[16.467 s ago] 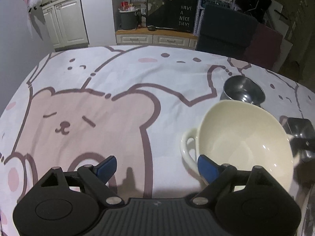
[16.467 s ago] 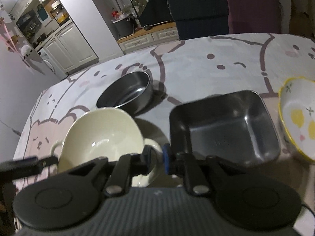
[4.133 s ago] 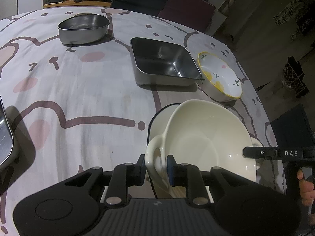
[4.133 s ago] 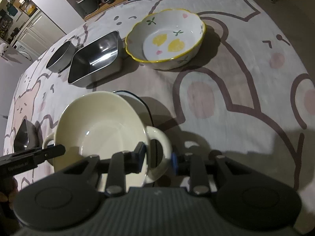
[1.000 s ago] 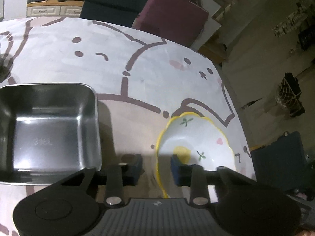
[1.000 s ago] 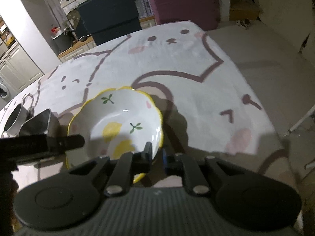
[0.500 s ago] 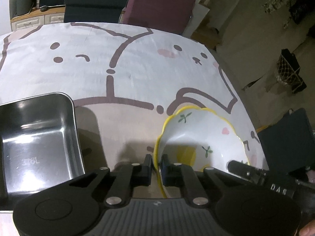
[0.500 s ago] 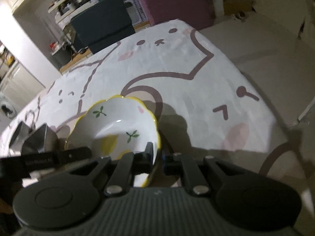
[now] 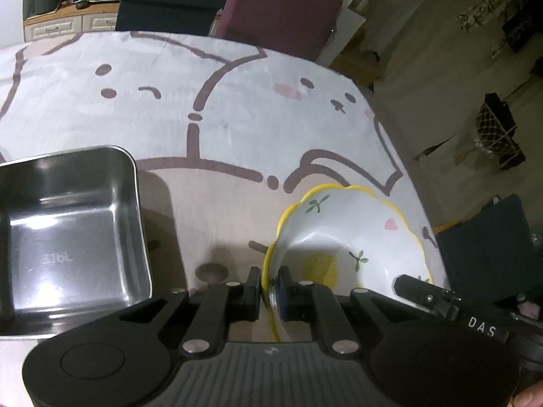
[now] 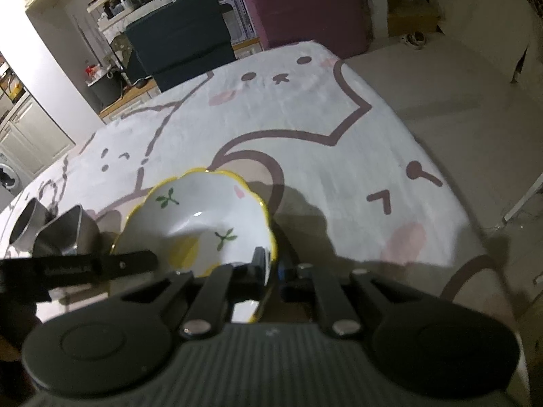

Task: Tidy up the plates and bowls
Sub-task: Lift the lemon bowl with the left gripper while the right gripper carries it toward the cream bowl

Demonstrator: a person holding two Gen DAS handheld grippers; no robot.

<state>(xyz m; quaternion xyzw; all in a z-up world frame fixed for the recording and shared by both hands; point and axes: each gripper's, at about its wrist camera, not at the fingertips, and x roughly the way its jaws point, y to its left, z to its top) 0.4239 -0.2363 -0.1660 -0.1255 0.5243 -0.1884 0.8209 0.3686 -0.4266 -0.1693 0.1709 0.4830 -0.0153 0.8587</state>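
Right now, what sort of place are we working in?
Most likely a home dining area open to a kitchen: a table under a cartoon bear tablecloth, upholstered chairs at its far edge, and white kitchen cabinets beyond.

Your right tongs (image 10: 271,268) are clamped on the near rim of the yellow-edged floral bowl (image 10: 200,217), which sits tilted above the bear-print surface (image 10: 305,129). The left tongs (image 10: 101,264) reach in from the left at the bowl's opposite side. Beyond them stand a square steel pan (image 10: 68,229) and a round steel bowl (image 10: 27,224), just beside each other.
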